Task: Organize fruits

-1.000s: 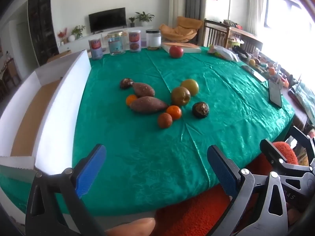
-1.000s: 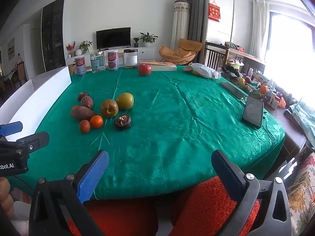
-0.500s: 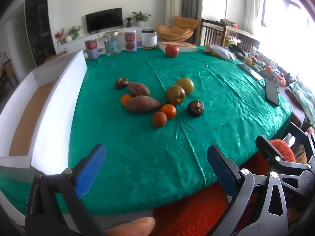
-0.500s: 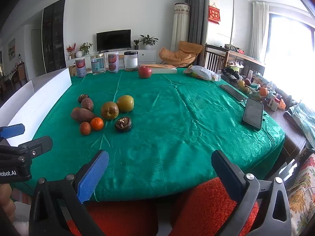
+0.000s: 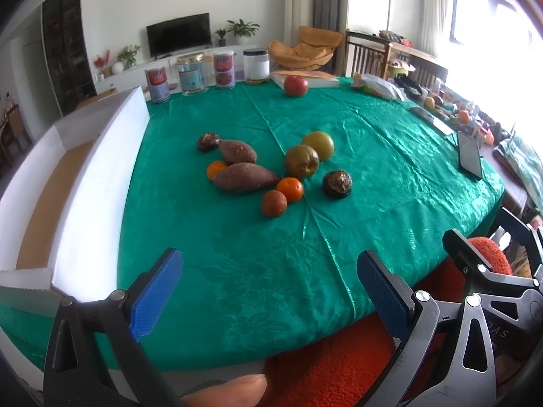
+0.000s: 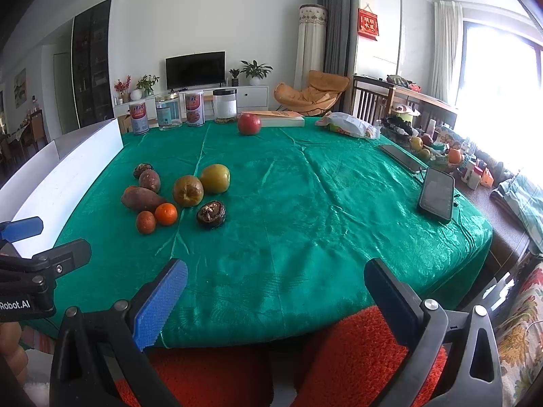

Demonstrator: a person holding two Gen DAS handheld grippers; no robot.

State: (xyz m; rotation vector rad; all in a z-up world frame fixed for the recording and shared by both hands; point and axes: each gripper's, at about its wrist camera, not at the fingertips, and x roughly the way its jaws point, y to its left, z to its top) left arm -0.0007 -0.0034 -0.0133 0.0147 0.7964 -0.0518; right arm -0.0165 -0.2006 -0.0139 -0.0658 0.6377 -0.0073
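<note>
A cluster of produce lies on the green tablecloth [image 5: 373,142]: two sweet potatoes [image 5: 245,178], small oranges [image 5: 289,189], a brownish apple [image 5: 301,161], a yellow-green apple [image 5: 318,143] and dark round fruits [image 5: 336,184]. The cluster also shows in the right wrist view [image 6: 187,190]. A red apple [image 5: 295,85] sits at the far edge. My left gripper [image 5: 268,291] is open and empty above the near table edge. My right gripper [image 6: 275,302] is open and empty, to the right of the left one.
A white open box [image 5: 101,176] with a brown floor stands along the table's left side. Jars and cans [image 5: 224,69], a flat book [image 5: 305,78] and a plastic bag [image 5: 380,86] line the far edge. A phone [image 6: 436,194] stands at the right. Red chair cushions [image 6: 356,356] are below.
Both grippers have moved slightly forward toward the table; the fruit sits a little closer in view. Nothing on the table has moved.
</note>
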